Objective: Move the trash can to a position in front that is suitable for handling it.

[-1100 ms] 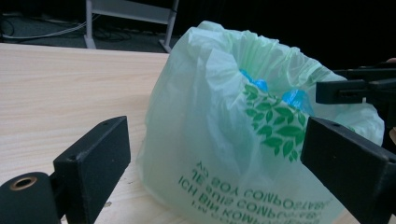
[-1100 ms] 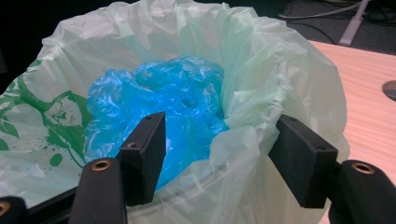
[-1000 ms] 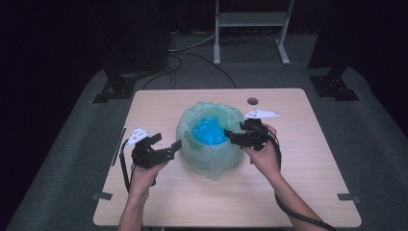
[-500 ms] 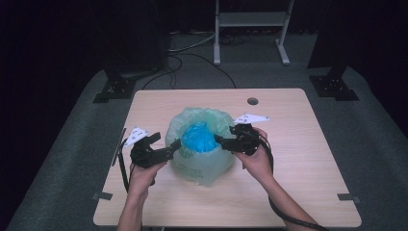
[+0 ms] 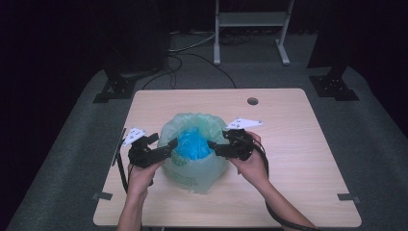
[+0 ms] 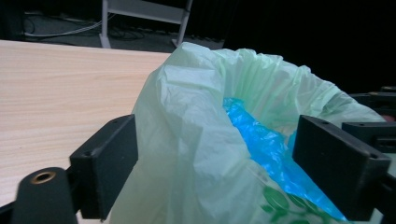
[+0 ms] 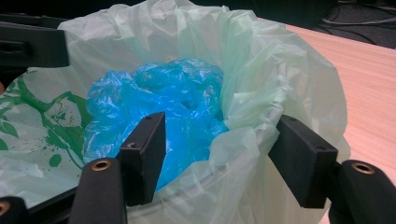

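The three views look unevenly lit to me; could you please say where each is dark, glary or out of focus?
High view: the pale wooden table is evenly lit, the surrounding floor falls to black, and the picture is slightly soft. Left gripper view: the translucent green plastic bag is sharp, its near fold bright but not blown out, the background black. Right gripper view: the crumpled blue plastic bag shows small glossy highlights; the near black fingers look soft.

Pale green bag (image 5: 192, 163) with green leaf print holds blue plastic (image 5: 191, 143).
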Motion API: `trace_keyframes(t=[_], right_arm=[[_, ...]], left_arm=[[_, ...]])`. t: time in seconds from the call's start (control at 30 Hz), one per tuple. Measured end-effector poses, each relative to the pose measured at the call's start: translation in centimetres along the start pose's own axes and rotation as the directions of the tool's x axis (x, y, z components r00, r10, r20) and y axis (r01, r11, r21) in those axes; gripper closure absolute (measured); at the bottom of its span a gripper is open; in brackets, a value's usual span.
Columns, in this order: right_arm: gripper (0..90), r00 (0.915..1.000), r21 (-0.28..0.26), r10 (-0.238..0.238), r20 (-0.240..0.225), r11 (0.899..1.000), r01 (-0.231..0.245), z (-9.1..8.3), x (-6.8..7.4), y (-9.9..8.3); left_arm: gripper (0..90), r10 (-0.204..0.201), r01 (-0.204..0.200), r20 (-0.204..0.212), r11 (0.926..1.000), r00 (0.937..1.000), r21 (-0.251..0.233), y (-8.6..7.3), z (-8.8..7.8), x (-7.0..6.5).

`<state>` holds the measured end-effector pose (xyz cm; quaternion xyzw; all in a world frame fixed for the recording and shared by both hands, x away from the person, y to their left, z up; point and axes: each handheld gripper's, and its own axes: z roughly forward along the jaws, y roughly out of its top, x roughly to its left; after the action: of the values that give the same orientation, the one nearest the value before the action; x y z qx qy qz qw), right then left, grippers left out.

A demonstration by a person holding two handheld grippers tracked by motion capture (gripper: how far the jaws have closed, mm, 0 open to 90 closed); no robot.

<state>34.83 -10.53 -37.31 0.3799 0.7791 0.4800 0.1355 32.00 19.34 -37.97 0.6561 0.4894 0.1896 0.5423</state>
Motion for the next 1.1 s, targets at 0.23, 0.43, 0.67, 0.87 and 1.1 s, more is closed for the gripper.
trace_keyframes(t=[0.23, 0.43, 0.67, 0.87, 1.1], right_arm=[[36.7, 0.9999, 0.003, -0.010, -0.011, 1.000, 0.010, 0.1, 0.4, 0.0], [36.7, 0.9997, 0.005, -0.018, -0.015, 1.000, 0.018, 0.1, 0.8, 0.0], [36.7, 0.9995, 0.006, -0.022, -0.021, 1.000, 0.022, 0.1, 1.0, -0.1], [36.7, 0.9995, 0.007, -0.027, -0.018, 1.000, 0.027, 0.0, 1.1, -0.1], [36.3, 0.9990, 0.003, -0.045, 0.001, 0.999, 0.045, 0.0, 1.2, -0.1]], left_arm=[[26.7, 0.013, -0.013, 0.005, 0.9999, 0.9999, -0.007, 0.0, -0.3, -0.1], [43.8, 0.054, -0.054, -0.016, 0.9982, 0.9984, -0.025, 0.1, -0.5, -0.3], [51.2, 0.061, -0.061, -0.005, 0.9981, 0.9981, -0.012, 0.1, -0.5, -0.3], [52.3, 0.063, -0.063, -0.032, 0.9979, 0.9975, -0.014, 0.1, -0.5, -0.3], [65.1, 0.090, -0.091, -0.038, 0.9955, 0.9953, -0.027, 0.0, -0.6, -0.2]])
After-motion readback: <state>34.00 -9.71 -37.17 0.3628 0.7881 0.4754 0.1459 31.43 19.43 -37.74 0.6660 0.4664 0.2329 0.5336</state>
